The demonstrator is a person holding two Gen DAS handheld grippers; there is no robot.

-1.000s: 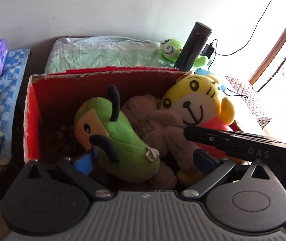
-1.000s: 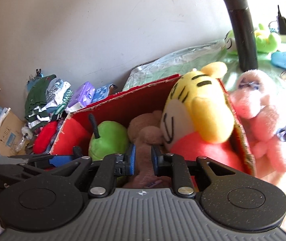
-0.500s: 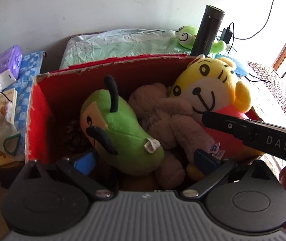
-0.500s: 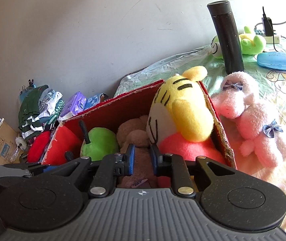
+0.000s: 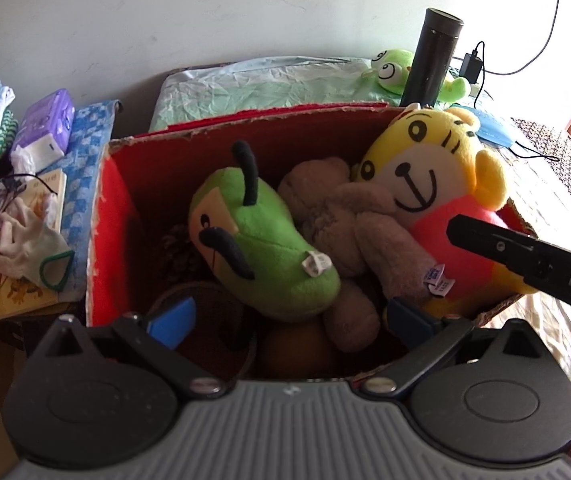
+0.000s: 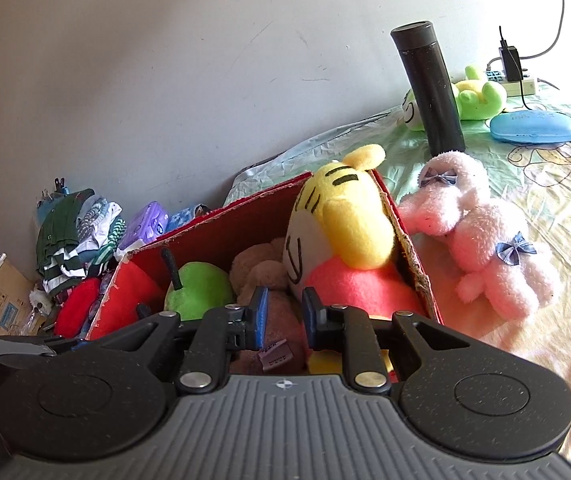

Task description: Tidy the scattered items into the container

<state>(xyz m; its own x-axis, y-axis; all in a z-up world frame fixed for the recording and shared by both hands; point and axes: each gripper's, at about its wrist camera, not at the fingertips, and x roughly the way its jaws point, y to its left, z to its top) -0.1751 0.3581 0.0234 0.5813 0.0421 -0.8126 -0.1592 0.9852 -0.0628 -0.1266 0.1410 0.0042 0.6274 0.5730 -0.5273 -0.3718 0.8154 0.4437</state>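
Left wrist view: my left hand-held gripper (image 5: pixel 291 322) hangs over the red cardboard box (image 5: pixel 113 216), jaws spread wide with nothing between the blue pads. The box stands on the bed (image 6: pixel 557 184) against a pale wall; its near rim is hidden below my gripper. Inside, from largest to smallest: a yellow tiger plush (image 5: pixel 425 184) in a pink-red shirt leans in the right corner, its head rising above the rim; a brown plush (image 5: pixel 341 224) lies in the middle, partly under the tiger's chin; a green plush (image 5: pixel 261 252) with black antennae lies tilted to its left, touching the brown one. My right hand-held gripper (image 6: pixel 283 318), seen in the right wrist view, points into the same box; its jaws stand narrowly apart, gripping nothing, with the brown plush's label just below them. Outside the box, a pink rabbit plush (image 6: pixel 481 240) lies on the bed just beside the right wall. Behind it a black flask (image 6: pixel 429 88) stands upright, with a green frog plush (image 6: pixel 479 96) and a blue case (image 6: pixel 531 128) near it.
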